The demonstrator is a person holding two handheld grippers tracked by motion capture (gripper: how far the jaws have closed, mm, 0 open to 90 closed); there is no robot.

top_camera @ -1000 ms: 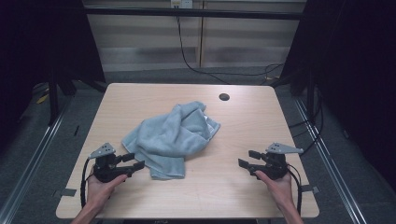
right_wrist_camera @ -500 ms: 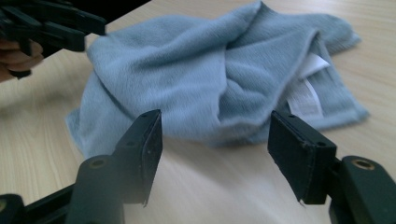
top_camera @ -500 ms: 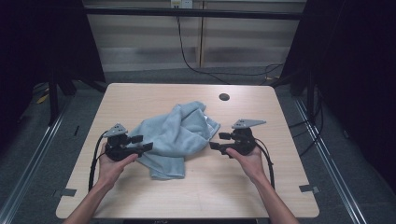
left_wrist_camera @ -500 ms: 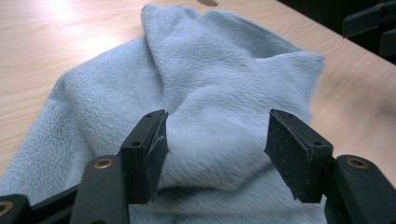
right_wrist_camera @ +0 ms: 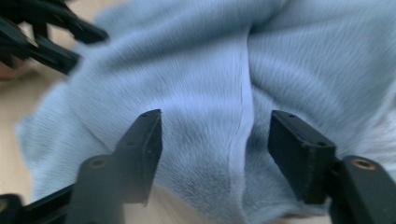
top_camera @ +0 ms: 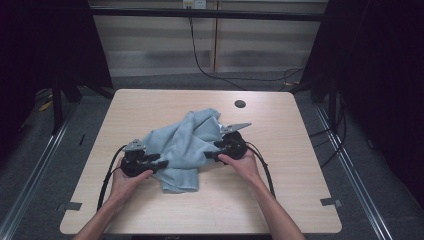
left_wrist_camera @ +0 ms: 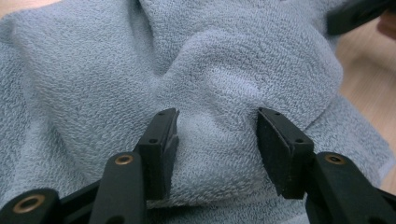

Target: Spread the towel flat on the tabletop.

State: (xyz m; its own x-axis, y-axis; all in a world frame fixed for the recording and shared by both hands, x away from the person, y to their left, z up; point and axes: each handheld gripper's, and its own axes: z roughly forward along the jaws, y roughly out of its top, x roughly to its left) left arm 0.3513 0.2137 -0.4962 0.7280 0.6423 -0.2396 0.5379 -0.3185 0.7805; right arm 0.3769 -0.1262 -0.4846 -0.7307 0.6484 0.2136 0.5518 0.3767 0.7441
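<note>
1. Terry-cloth towel, pale blue, is lying crumpled at the middle of the wooden table.
2. Left gripper is closing its jaws around a raised fold at the towel's left edge; they are straddling it, not yet pinching.
3. Right gripper is holding its jaws wide over the towel's right side, likely for a second hold to spread it.
4. Dark curtains are flanking the table; cables are trailing on the grey floor beyond.

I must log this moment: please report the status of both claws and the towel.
Left claw open, jaws just closing around a towel fold, no pinch yet. Right claw open at the towel's other side. Table otherwise bare, nothing in the way.
</note>
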